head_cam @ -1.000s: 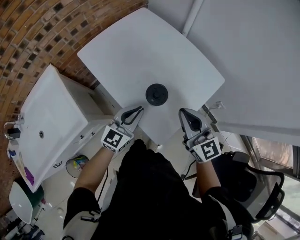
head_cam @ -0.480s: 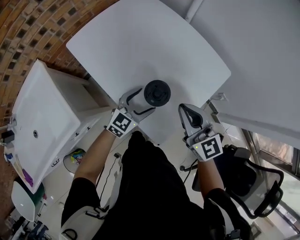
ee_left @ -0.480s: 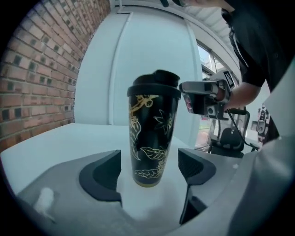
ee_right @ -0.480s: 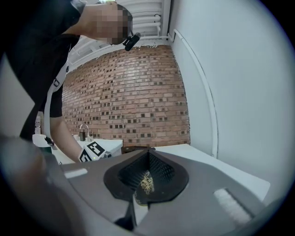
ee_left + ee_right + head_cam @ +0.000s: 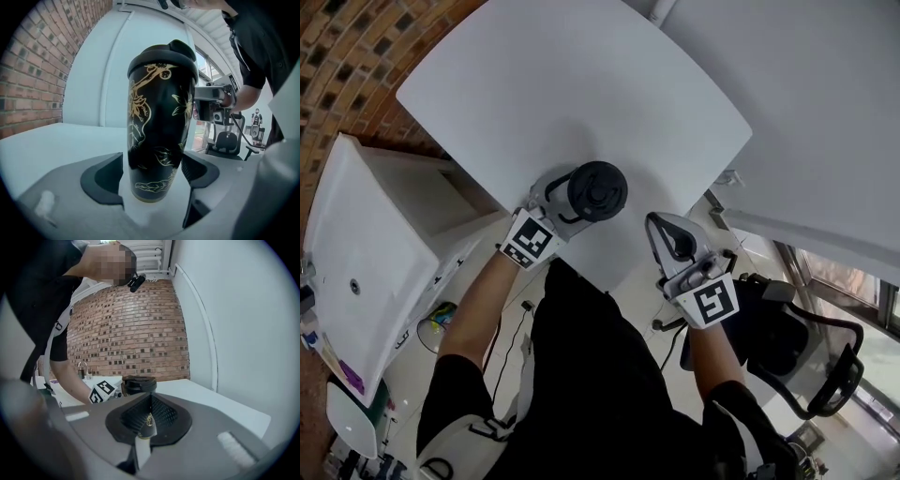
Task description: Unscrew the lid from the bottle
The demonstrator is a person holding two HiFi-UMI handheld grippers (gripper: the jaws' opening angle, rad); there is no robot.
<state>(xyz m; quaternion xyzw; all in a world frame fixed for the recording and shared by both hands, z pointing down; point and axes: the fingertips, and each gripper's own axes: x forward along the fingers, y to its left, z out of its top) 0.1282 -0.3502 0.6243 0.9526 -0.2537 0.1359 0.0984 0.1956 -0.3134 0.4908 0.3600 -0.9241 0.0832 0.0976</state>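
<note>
A black bottle with gold drawings stands upright on the white table, its black lid screwed on. My left gripper reaches in from the near-left side. Its jaws have just been opening and now stand wide on either side of the bottle's lower body, without pressing on it. In the left gripper view the bottle fills the gap of the left gripper. My right gripper hovers over the table's near edge, right of the bottle, shut and empty. The right gripper view shows the right gripper and, beyond it, the lid.
A white cabinet with a sink stands to the left below the table, against a brick wall. A white wall panel borders the table on the right. A black office chair is behind my right arm.
The left gripper moved from the table's near edge forward to the bottle, opened, and now straddles it. The right gripper stayed shut and sank a little.
</note>
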